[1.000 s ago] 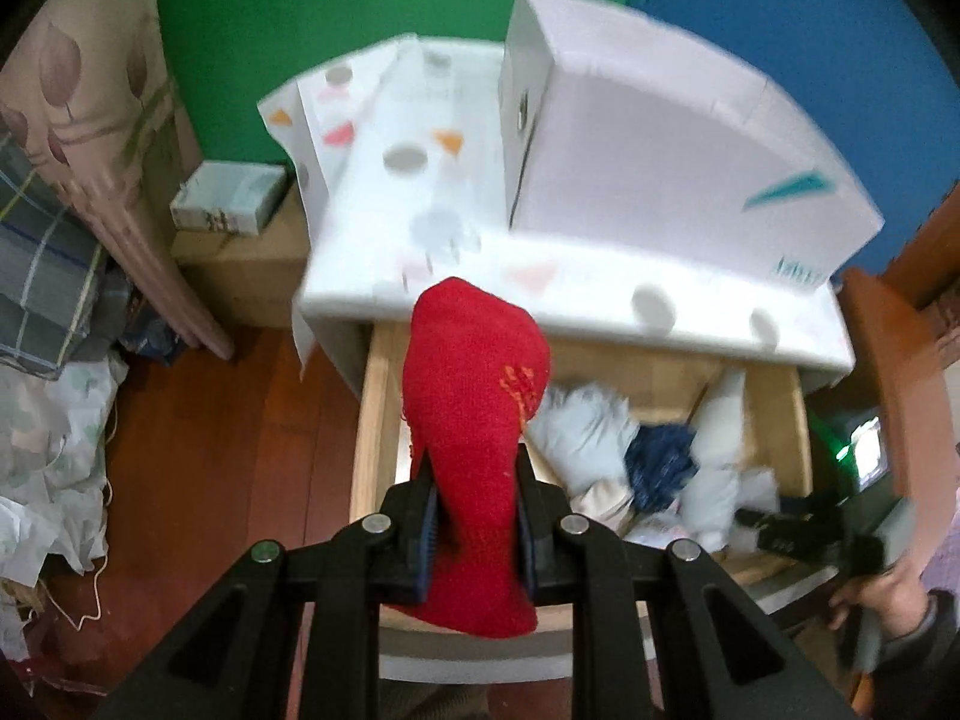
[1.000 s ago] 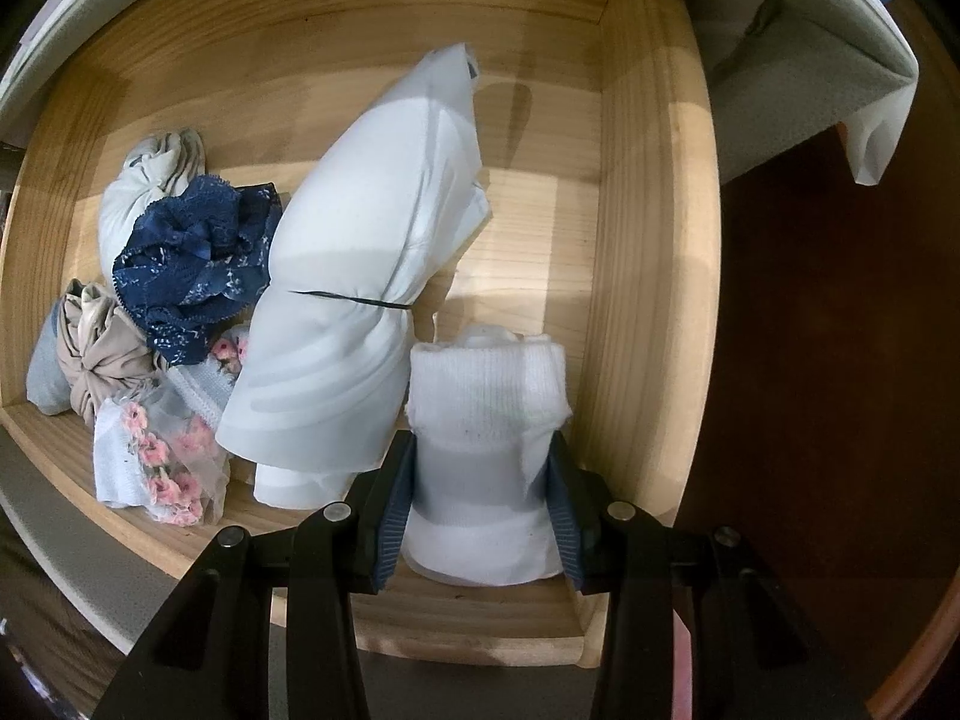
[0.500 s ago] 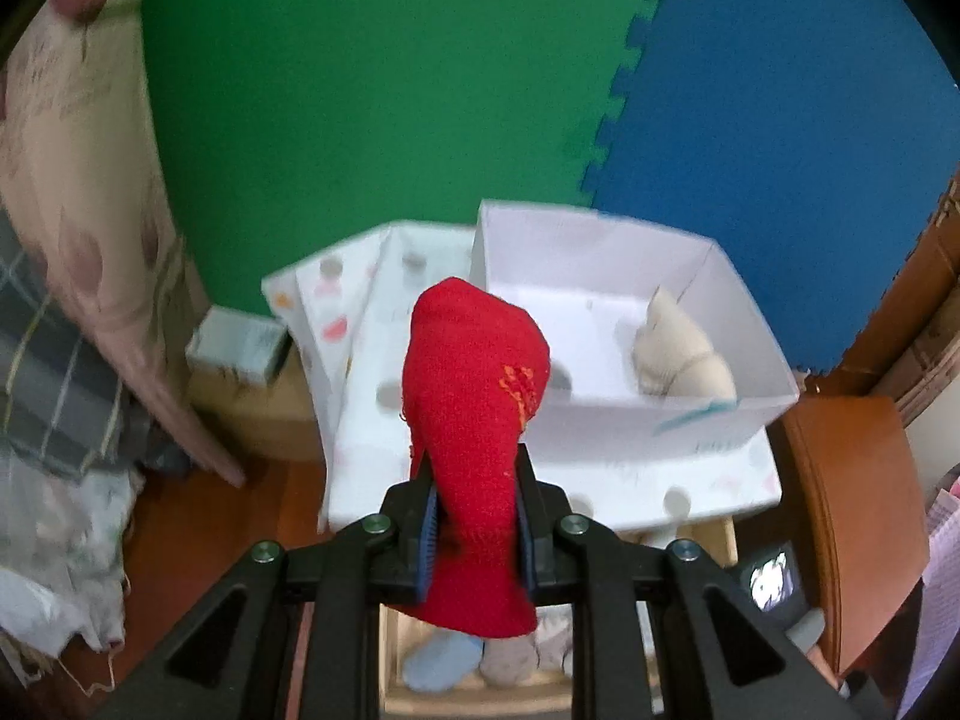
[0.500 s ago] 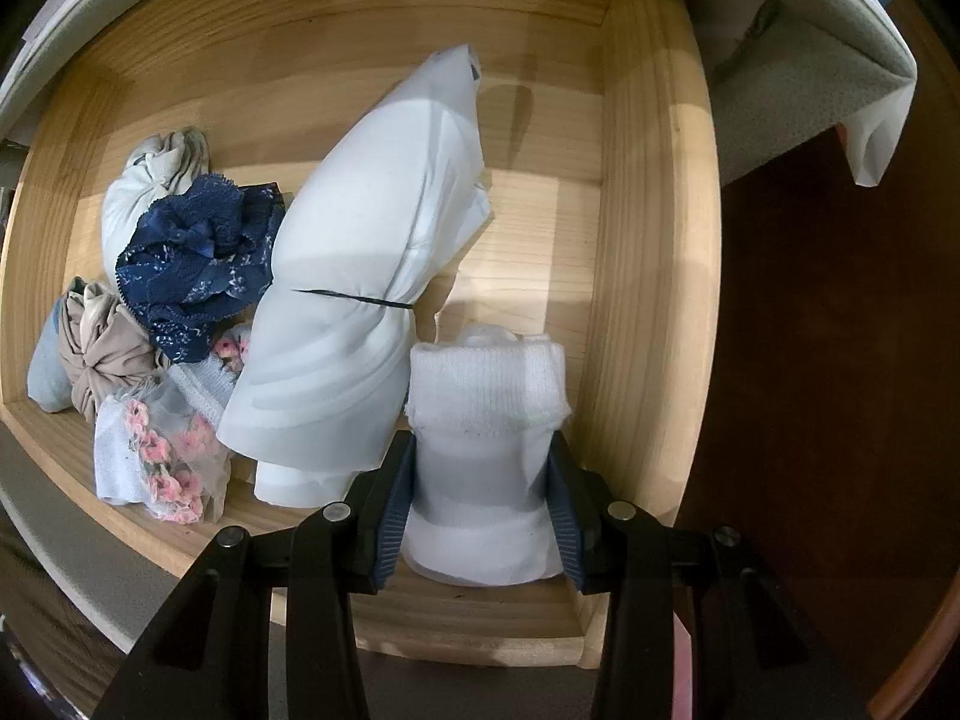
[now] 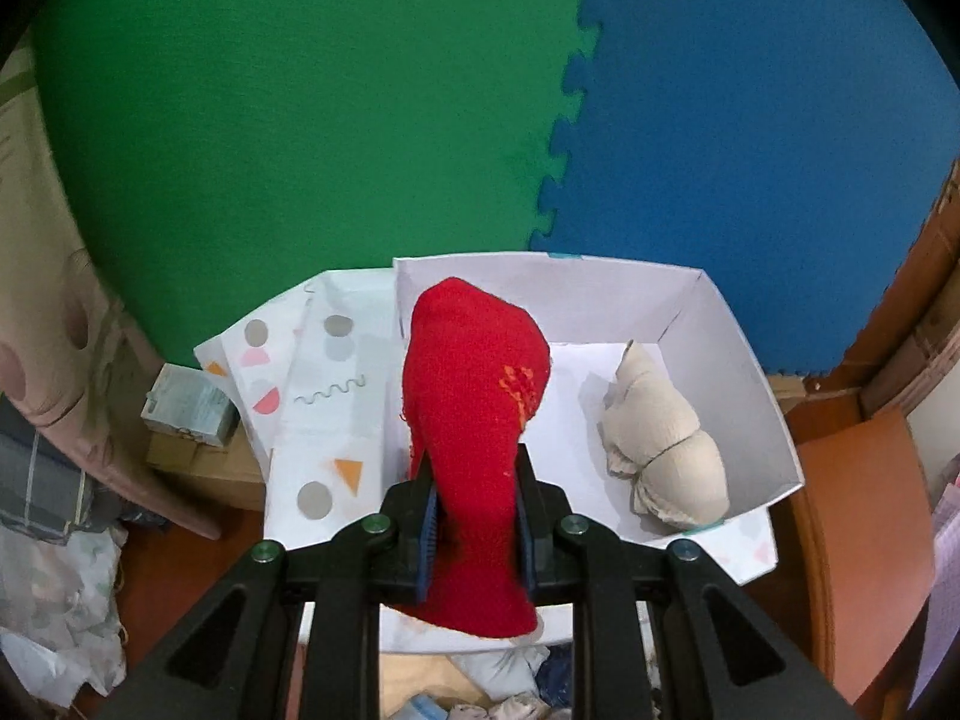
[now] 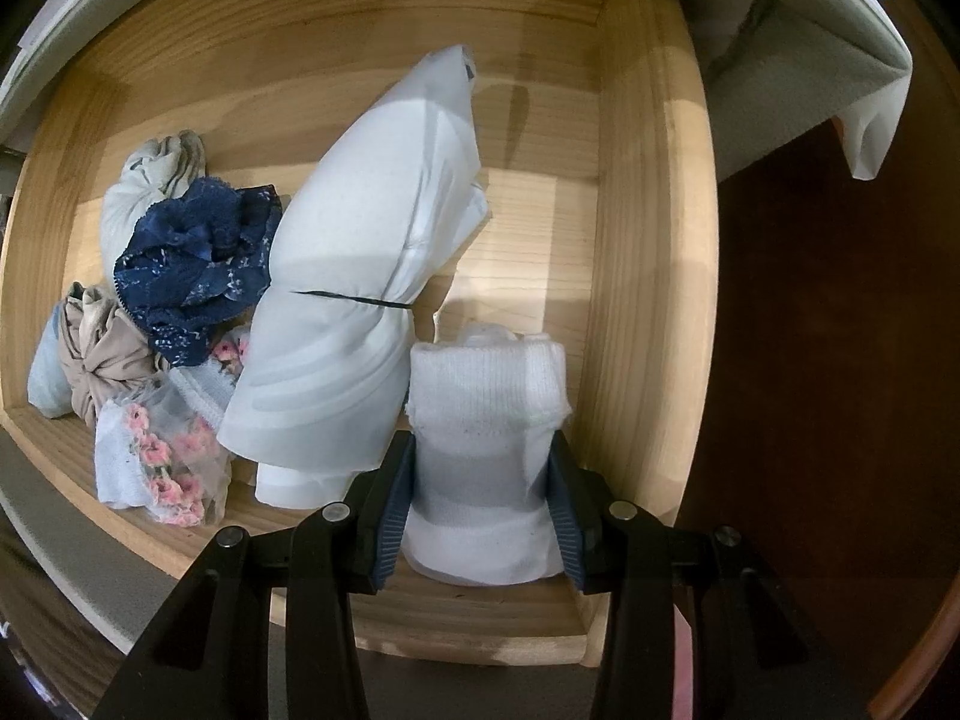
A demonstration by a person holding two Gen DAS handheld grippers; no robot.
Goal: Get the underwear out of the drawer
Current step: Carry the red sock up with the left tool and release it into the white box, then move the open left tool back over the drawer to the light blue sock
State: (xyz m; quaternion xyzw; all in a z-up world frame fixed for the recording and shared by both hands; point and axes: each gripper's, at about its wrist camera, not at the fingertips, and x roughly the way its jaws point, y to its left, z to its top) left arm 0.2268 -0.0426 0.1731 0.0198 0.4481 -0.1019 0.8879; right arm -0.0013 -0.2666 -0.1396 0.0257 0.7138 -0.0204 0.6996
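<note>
Matt knitted red sock (image 5: 474,420), ribbed white cloth roll (image 6: 489,420), smooth pale wooden drawer (image 6: 651,300), paper box (image 5: 738,360).

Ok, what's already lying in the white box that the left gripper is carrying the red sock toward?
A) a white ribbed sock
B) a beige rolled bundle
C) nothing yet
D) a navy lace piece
B: the left wrist view shows a beige rolled bundle lying on the floor of the white box, to the right of the red sock clamped in the left gripper.
</note>
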